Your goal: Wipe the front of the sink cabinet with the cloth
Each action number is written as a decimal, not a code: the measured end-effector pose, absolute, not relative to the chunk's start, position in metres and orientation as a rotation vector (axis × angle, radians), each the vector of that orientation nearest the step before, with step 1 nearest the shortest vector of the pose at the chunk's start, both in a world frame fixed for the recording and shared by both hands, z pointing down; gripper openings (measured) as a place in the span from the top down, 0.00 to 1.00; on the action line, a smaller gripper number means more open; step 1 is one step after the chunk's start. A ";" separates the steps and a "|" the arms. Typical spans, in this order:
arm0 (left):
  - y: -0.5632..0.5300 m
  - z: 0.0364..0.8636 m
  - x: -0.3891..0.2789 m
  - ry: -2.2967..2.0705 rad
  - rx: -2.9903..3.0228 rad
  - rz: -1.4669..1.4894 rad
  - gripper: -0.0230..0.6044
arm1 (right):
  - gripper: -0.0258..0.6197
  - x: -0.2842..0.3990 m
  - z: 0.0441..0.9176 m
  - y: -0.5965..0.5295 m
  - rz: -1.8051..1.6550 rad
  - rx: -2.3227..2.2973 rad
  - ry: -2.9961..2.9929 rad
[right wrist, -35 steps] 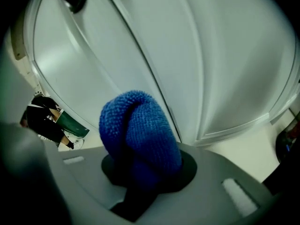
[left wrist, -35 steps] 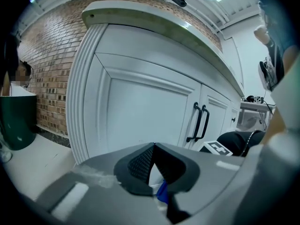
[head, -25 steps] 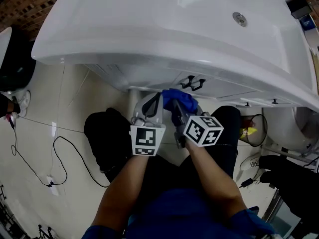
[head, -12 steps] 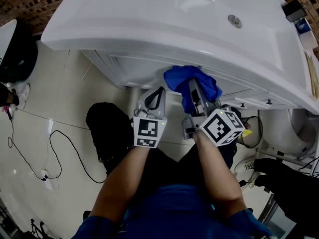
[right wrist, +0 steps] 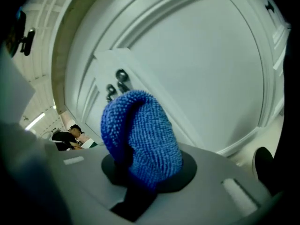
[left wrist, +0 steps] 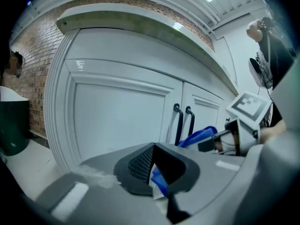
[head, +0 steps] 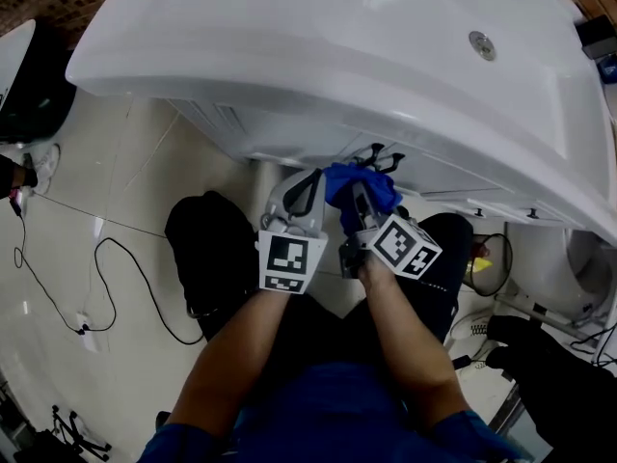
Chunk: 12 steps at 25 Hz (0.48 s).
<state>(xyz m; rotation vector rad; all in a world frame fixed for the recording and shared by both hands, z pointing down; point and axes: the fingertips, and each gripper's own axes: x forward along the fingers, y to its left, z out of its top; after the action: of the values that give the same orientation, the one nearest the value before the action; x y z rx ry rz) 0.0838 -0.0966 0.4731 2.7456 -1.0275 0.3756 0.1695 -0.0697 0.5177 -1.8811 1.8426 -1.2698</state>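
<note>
Right gripper view: right gripper [right wrist: 143,172] was clamped on the blue cloth [right wrist: 140,130], near the cabinet front [right wrist: 201,64] by the door handles [right wrist: 115,86] | left gripper [left wrist: 154,158] jaws together, idle | wiping judged underway, left door panel probably not yet done.

I hold the left gripper [head: 305,193] and the right gripper [head: 359,201] side by side, close together, pointing forward away from my body. My left forearm [head: 246,345] and right forearm [head: 405,336] are extended. The left jaws are drawn together; the right jaws are clamped on the cloth [right wrist: 140,135].
</note>
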 end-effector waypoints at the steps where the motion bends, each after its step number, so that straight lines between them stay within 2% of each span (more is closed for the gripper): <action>1: -0.096 0.473 0.084 -1.024 2.746 0.377 0.96 | 0.85 0.173 0.525 -0.072 -1.285 -1.878 1.813; 12: -0.101 0.483 0.066 -1.018 2.716 0.428 0.96 | 0.85 0.174 0.619 -0.089 -1.504 -1.920 1.686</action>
<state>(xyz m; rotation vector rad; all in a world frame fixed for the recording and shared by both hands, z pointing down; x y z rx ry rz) 0.0660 -0.1008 0.4832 2.7159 -1.0178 0.4276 0.1743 -0.0889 0.6187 -1.9197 1.6855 -1.5043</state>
